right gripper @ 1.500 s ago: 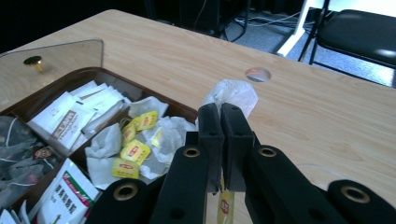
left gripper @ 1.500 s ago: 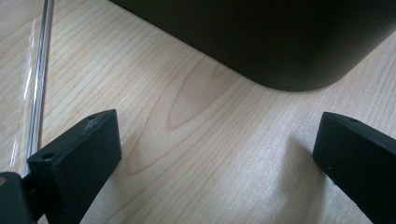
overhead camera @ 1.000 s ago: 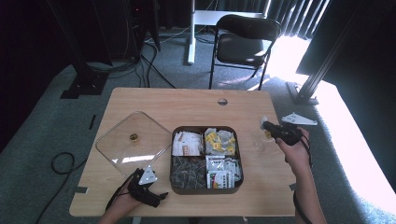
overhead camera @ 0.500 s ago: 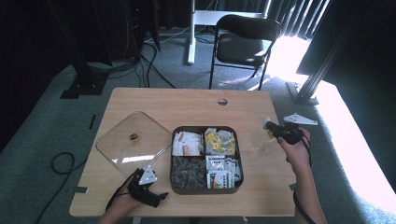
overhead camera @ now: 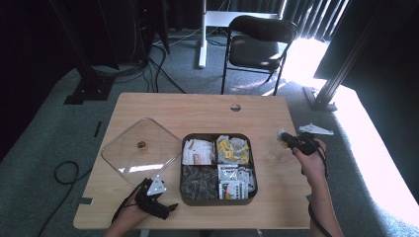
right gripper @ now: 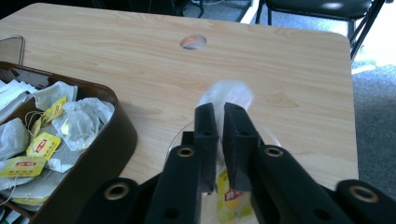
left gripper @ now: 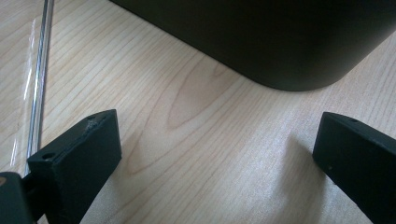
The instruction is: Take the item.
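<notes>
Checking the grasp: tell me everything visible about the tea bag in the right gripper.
The tea bag is a white, crumpled paper pouch with a thin string and a yellow tag. It sits between the near-closed jaws of the right gripper, which have just been opening slightly. The pouch sticks out past the fingertips, above the bare wooden table, right of the tray.

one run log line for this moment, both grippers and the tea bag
left gripper: open, resting by tray | right gripper: jaws just opening, tea bag between them, right of tray

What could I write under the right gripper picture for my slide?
Right gripper pinching a tea bag over the wooden table, beside the dark tray of tea bags.
</notes>
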`<state>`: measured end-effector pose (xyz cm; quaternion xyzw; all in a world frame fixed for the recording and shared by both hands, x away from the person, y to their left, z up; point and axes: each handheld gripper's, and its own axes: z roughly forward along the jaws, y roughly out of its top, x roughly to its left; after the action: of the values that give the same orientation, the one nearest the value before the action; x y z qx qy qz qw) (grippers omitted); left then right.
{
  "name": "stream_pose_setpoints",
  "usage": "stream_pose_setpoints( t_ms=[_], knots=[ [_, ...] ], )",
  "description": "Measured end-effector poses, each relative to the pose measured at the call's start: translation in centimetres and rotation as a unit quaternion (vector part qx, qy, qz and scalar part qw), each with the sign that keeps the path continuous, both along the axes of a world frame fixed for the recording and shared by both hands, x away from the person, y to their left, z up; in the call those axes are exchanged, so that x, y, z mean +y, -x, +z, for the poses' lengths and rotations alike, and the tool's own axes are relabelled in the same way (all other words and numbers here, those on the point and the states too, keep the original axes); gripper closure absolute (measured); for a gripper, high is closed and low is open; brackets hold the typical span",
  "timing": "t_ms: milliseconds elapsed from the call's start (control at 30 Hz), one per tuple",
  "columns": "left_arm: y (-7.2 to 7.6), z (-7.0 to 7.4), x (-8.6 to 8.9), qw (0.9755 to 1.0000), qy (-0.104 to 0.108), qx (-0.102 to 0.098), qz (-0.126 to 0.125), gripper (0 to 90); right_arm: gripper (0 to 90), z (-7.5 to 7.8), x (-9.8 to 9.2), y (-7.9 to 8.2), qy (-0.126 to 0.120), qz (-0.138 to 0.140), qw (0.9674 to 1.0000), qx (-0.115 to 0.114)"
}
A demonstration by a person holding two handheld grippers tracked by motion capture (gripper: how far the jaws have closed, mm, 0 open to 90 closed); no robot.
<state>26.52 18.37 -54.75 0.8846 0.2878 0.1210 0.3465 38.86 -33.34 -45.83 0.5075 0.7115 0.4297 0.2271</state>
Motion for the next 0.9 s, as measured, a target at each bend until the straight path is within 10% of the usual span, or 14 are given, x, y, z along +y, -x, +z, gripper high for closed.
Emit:
stream_pose_setpoints(
  t_ms=[900],
  knots=[
    [0.0, 0.0, 0.0, 1.0, 0.0, 0.001, 0.0, 1.3, 53.5, 1.1, 1.5, 1.9, -0.023, 0.042, 0.9985, -0.027]
  ],
)
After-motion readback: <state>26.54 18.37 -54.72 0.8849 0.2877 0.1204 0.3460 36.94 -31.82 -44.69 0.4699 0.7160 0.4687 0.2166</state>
